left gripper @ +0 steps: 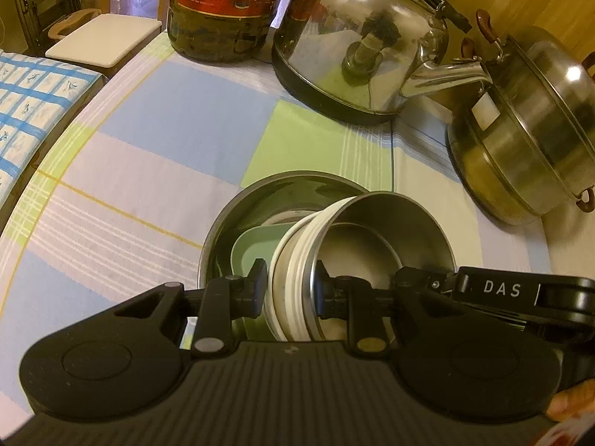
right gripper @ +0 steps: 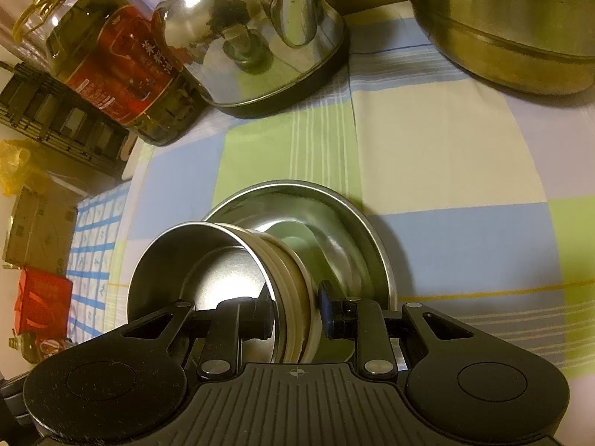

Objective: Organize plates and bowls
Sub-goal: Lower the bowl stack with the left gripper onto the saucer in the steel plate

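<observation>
Steel is what you are gripping with both hands: a small metal bowl point(left gripper: 372, 256), tilted on its side, with white ribbed bands round its outer wall. Your left gripper point(left gripper: 288, 290) is pinching 1 side of its rim, jaws narrow, 1 pad outside and 1 inside the wall. Your right gripper point(right gripper: 295, 314) is clamping the opposite side of the rim the same way. The bowl is hanging partly inside a larger steel bowl point(right gripper: 349, 219) that is sitting on the checked tablecloth point(left gripper: 148, 130) of the desk. A pale green dish point(left gripper: 249, 252) is lying in that larger bowl, just beside the held one. Far across the desk a steel kettle point(left gripper: 357, 37) is standing between an oil bottle point(left gripper: 219, 7) on the left and a lidded steel pot point(left gripper: 520, 141) on the right.
</observation>
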Motion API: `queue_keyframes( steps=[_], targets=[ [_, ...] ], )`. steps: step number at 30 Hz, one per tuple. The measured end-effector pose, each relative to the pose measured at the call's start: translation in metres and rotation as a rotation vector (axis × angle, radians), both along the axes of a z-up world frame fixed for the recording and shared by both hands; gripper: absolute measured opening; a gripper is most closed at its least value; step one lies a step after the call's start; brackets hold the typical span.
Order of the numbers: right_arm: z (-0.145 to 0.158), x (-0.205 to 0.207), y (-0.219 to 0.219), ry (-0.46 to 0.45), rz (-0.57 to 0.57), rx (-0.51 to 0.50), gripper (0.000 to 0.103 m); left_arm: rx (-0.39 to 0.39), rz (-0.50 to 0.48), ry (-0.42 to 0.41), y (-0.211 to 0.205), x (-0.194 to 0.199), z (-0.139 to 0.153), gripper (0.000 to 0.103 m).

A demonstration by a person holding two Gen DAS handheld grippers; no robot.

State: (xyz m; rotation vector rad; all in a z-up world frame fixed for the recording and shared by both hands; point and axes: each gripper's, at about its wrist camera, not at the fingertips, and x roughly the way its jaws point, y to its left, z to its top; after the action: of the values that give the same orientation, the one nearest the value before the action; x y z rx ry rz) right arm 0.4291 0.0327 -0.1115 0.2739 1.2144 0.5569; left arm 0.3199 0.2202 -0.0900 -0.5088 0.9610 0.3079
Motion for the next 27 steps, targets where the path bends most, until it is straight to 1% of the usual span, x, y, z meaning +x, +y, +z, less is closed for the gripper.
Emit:
queue_keyframes(
  steps=[7,13,20,24,27],
  targets=[
    [-0.003,-0.003,-0.003,-0.005,0.004,0.014,0.025,0.018,-0.006,-0.017,-0.001,-0.001,-0.001,0.022],
    [-0.003,-0.004,-0.004,-0.014,0.014,0.024,0.025,0.016,-0.019,-0.031,-0.001,-0.003,-0.002,0.022],
    [-0.003,-0.005,-0.006,-0.029,0.025,0.035,0.025,0.027,-0.03,-0.032,-0.002,-0.004,-0.001,0.022],
    [0.001,-0.006,-0.008,-0.056,0.027,0.048,0.025,0.019,-0.026,-0.033,-0.001,-0.005,0.0,0.023],
    [0.006,-0.006,-0.01,-0.077,0.029,0.053,0.025,0.029,-0.031,-0.047,-0.002,-0.007,0.005,0.025]
  ],
)
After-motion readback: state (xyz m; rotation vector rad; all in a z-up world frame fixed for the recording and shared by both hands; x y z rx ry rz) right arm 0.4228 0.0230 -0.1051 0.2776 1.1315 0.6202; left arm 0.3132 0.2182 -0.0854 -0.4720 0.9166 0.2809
